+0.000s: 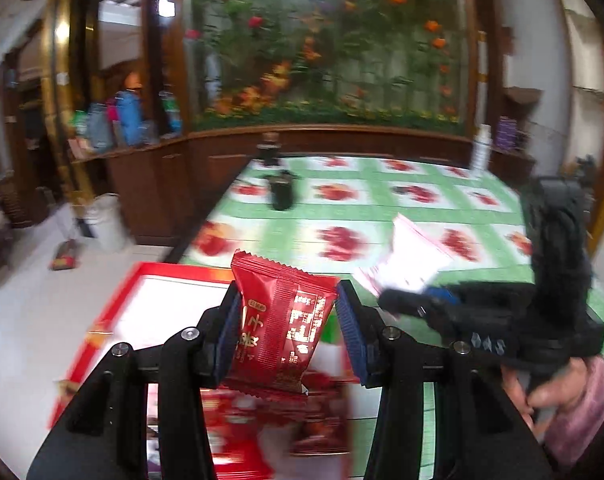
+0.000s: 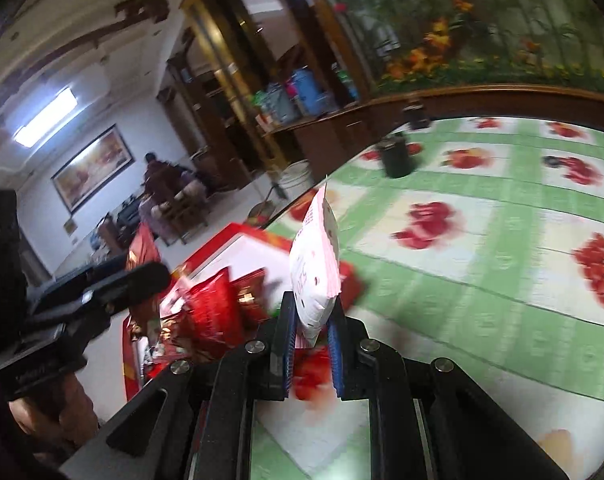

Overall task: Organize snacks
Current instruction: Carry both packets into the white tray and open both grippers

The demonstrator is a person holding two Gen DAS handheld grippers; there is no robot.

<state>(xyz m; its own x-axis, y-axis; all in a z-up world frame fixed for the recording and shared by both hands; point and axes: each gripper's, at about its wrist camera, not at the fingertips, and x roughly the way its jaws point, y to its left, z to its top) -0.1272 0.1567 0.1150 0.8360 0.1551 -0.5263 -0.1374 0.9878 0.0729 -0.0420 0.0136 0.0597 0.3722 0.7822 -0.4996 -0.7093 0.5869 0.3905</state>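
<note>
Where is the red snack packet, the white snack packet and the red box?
red snack packet (image 1: 280, 320), left wrist view, its printed front.
white snack packet (image 2: 314, 268), right wrist view, its side.
red box (image 1: 170, 270), left wrist view, its far rim.

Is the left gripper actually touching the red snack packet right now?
Touching. In the left wrist view, the left gripper's blue pads press both sides of the red snack packet, holding it up.

Both wrist cameras look down-forward, sharing the red box (image 1: 114, 300) and tablecloth (image 2: 482, 280).

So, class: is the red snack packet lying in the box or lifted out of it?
Lifted out: the red snack packet is clamped in the left gripper above the red box.
</note>
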